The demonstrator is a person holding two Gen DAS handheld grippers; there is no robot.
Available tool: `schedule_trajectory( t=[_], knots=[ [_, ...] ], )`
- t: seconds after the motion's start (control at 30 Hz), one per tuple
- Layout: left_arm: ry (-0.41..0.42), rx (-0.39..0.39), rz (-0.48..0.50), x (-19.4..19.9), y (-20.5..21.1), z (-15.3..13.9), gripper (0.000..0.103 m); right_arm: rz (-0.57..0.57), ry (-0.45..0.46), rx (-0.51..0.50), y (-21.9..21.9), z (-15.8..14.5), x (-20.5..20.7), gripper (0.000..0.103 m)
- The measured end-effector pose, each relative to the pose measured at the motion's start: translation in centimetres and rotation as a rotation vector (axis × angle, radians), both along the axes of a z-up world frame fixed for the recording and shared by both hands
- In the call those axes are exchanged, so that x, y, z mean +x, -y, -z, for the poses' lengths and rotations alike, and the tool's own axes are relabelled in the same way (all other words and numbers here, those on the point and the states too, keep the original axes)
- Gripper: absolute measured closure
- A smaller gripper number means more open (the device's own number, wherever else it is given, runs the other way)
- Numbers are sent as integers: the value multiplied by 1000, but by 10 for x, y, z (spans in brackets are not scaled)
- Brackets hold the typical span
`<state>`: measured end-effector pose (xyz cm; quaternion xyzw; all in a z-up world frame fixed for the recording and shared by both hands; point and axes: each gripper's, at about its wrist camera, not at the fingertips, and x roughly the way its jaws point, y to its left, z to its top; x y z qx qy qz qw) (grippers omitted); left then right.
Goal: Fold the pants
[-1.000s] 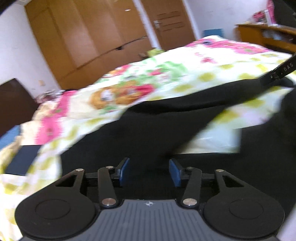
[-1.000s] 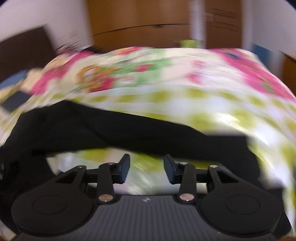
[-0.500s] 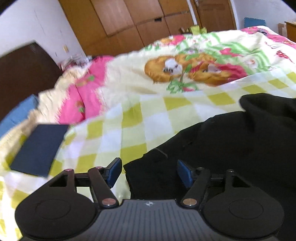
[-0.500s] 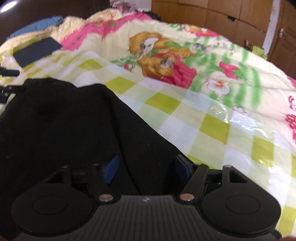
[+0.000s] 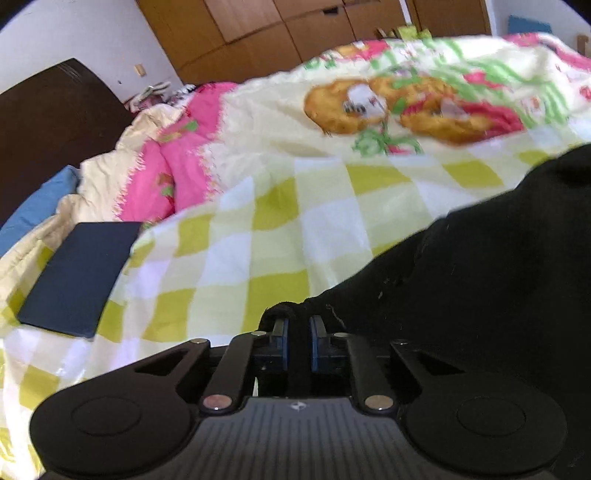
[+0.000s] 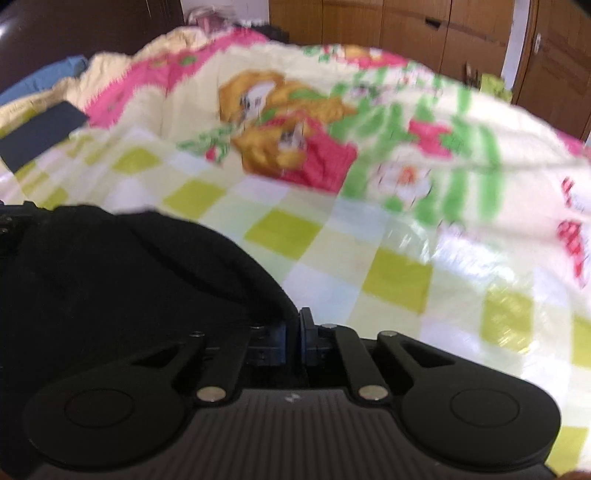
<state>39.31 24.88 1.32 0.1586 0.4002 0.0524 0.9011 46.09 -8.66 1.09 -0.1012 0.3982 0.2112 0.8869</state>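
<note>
Both tongs have snapped together since half a second ago: left tongs (image 5: 298, 332) closing on the black pants (image 5: 480, 280) edge, right tongs (image 6: 291, 338) clamped on them too, atop the checked bedspread (image 5: 280, 229).

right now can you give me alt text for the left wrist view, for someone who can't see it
The left gripper is closing on a bunched corner of the black pants, which spread to the right over a yellow-green checked bedspread. A dark blue flat rectangle lies on the bed at left, with wooden wardrobes behind.
</note>
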Motion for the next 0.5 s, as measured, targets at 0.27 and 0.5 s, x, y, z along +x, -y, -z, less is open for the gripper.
schedule_trajectory(
  t=[0.27, 0.5],
  knots=[
    [172, -34, 27, -86, -2, -65, 82, -133, 188, 14, 17, -83, -117, 97],
    [247, -46, 90, -232, 21, -85, 82, -209, 217, -21, 35, -106, -275, 97]
  ],
)
